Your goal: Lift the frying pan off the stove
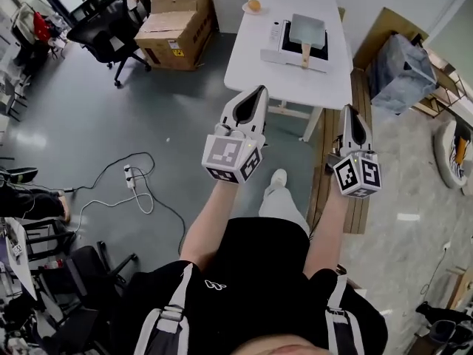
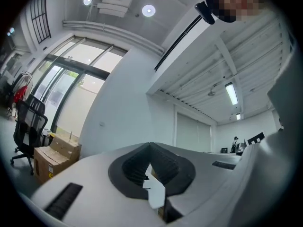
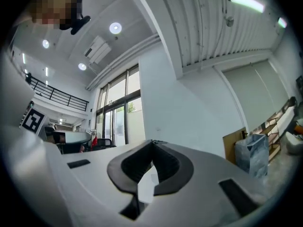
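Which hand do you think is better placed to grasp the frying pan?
Left, marginally: the left tool shows nearer the wooden handle of the grey square frying pan than the right tool; both shut, empty, short of the white table.

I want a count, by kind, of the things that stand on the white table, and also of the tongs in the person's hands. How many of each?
stove: 1
frying pan, on the stove: 1
orange round thing: 1
tongs, both shut and empty: 2 (left tongs, right tongs)
Total: 5
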{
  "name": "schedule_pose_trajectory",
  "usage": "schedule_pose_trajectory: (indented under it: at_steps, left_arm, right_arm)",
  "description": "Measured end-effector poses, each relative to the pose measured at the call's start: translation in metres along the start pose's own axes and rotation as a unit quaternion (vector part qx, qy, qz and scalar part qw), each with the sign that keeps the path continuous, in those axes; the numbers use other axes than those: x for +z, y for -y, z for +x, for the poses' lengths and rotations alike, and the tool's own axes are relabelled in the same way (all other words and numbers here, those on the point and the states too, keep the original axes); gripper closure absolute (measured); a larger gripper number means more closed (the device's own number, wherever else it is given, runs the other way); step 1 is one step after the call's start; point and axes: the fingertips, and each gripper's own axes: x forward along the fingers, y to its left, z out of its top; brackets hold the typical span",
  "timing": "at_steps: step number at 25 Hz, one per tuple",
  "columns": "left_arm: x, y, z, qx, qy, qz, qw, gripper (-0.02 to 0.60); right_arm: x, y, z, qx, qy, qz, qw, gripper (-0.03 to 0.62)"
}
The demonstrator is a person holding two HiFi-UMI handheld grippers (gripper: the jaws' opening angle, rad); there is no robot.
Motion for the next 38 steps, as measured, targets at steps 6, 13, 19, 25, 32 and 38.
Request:
schedule_pose_trajectory:
  at_steps: [6,13,19,25,32,38]
  left_arm:
    - [-0.053,-0.043,0.085,0.047,-0.050,-0.012,0.9976,0.586]
    - [-0.108,-0.044,0.185,0.044,-0.104,-0.029,0.9931,0.586]
    - [-0.129,-0.049,0.238,0.054,-0.122,-0.017,0.9909,0.586]
    - [-0.146,-0.060,0.255,0.062,-0.146,-0.030,0.9869,0.586]
    - [-0.163,-0.067,0.270,0.034,-0.162,-0.068,0.9838,0.586]
    - [-0.161,-0.073,0.282,-0.028,-0.159,-0.081,0.9835,0.586]
  right_arm:
    - [-0.059,0.060,0.078,0.012,-0.051,0.052,0.997,0.595]
    - [-0.086,0.134,0.141,0.009,-0.097,0.085,0.992,0.594]
    - [-0.093,0.178,0.177,0.018,-0.116,0.093,0.989,0.594]
    - [-0.109,0.169,0.203,0.055,-0.141,0.097,0.984,0.594]
    - [-0.121,0.149,0.226,0.106,-0.177,0.098,0.974,0.594]
    - [-0.134,0.115,0.250,0.181,-0.194,0.152,0.952,0.594]
